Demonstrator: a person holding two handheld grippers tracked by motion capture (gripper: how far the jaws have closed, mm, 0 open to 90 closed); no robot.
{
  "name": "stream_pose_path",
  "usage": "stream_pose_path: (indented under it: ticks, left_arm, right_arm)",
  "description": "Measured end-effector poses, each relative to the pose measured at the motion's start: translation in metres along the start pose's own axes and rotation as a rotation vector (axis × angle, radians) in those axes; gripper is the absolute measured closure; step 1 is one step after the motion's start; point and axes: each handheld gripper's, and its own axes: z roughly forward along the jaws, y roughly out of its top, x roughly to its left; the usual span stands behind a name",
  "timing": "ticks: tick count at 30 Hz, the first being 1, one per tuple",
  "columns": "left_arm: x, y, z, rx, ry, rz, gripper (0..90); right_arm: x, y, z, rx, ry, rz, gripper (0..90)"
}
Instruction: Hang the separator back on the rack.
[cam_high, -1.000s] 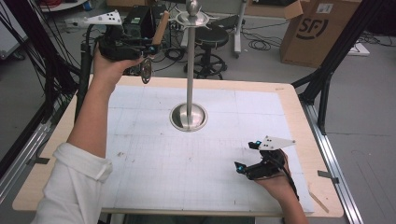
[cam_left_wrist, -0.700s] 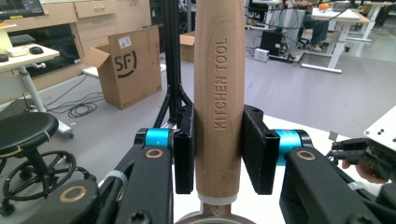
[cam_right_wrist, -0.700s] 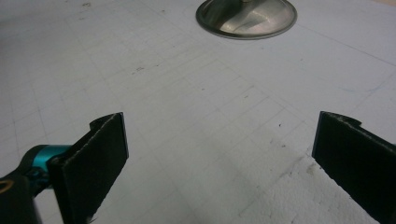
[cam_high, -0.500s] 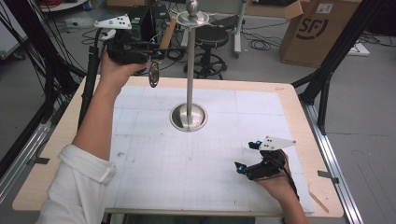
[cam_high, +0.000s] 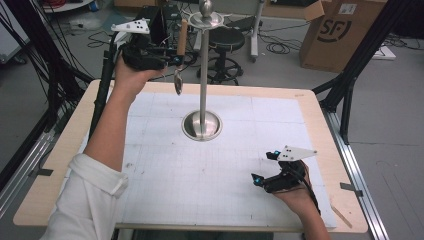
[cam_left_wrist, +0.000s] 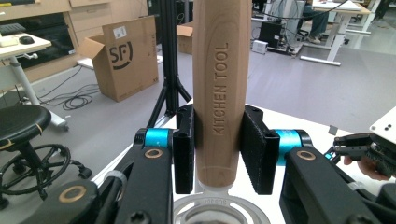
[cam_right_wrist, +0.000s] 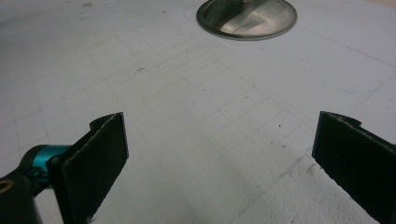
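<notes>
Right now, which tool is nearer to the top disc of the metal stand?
Left. The left tool, holding a wooden-handled spoon, is raised just beside the top disc. The right tool rests low on the table, far below it.

Your left tool (cam_left_wrist: 218, 161) has matt black, rough-faced pads on a smooth pale wooden handle (cam_left_wrist: 218, 88) embossed "KITCHEN TOOL". Polished metal stand (cam_high: 202, 75) with glossy round base. Matt white gridded sheet on table (cam_high: 210, 175).

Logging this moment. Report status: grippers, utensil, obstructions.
Left gripper shut on wooden-handled spoon, raised beside stand's top disc. Right gripper open, low over white mat. Stand pole close to the spoon.
</notes>
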Motion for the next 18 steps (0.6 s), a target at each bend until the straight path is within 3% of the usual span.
stream_pose_path:
  ticks: [5, 10, 18]
  left_arm:
    - [-0.0021, 0.0006, 0.0016, 0.010, 0.011, -0.002, 66.9]
    - [-0.0037, 0.0019, 0.0003, 0.026, 0.040, 0.004, 57.8]
    - [-0.0046, 0.0013, -0.0066, 0.077, 0.036, -0.009, 48.1]
  right_arm:
    - [-0.0001, -0.0001, 0.0002, 0.001, -0.001, -0.003, 2.1]
    - [-0.0001, -0.0001, 0.0000, 0.000, 0.000, -0.001, 2.1]
    - [0.0003, 0.0004, 0.0003, -0.001, -0.002, -0.004, 2.1]
